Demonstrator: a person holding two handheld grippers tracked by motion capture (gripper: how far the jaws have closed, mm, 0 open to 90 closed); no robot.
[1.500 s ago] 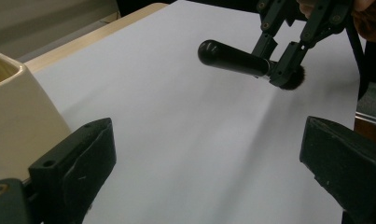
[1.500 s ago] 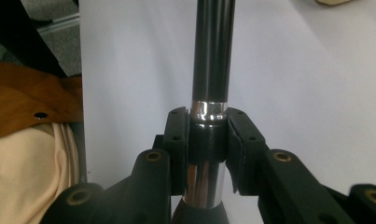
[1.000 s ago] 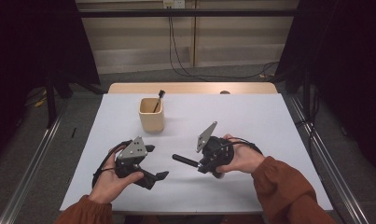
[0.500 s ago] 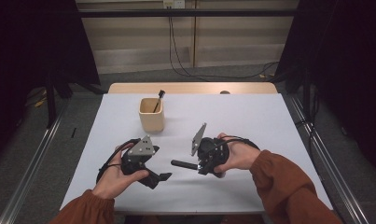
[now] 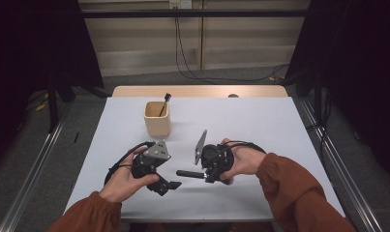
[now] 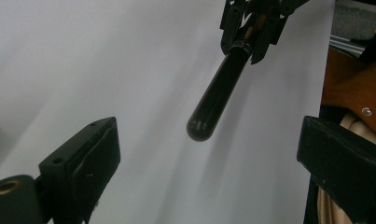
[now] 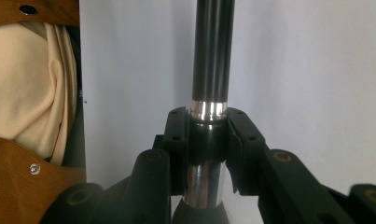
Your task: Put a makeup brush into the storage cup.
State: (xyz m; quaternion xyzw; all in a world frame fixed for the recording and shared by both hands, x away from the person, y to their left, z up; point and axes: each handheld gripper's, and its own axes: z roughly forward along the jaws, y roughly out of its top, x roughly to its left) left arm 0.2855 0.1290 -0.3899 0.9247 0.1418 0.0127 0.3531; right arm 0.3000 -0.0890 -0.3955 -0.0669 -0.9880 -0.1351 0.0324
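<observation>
My right gripper is shut on a black rod-shaped handle with a silver band, holding it level above the white table with its rounded end pointing left. In the right gripper view the jaws clamp the handle at the silver band. My left gripper sits just left of that rounded end, open and holding nothing. In the left gripper view its jaws stand wide apart, and the handle hangs ahead of them, pointing toward the gap, held by the right gripper.
A tan square cup stands on the far left part of the table with a thin black stick leaning in it. A wooden strip runs along the far edge. Rust-coloured sleeves reach in from the front.
My left gripper has slid right toward the handle's rounded end. The right gripper has rolled so its grey plate stands more on edge, and has shifted slightly left.
</observation>
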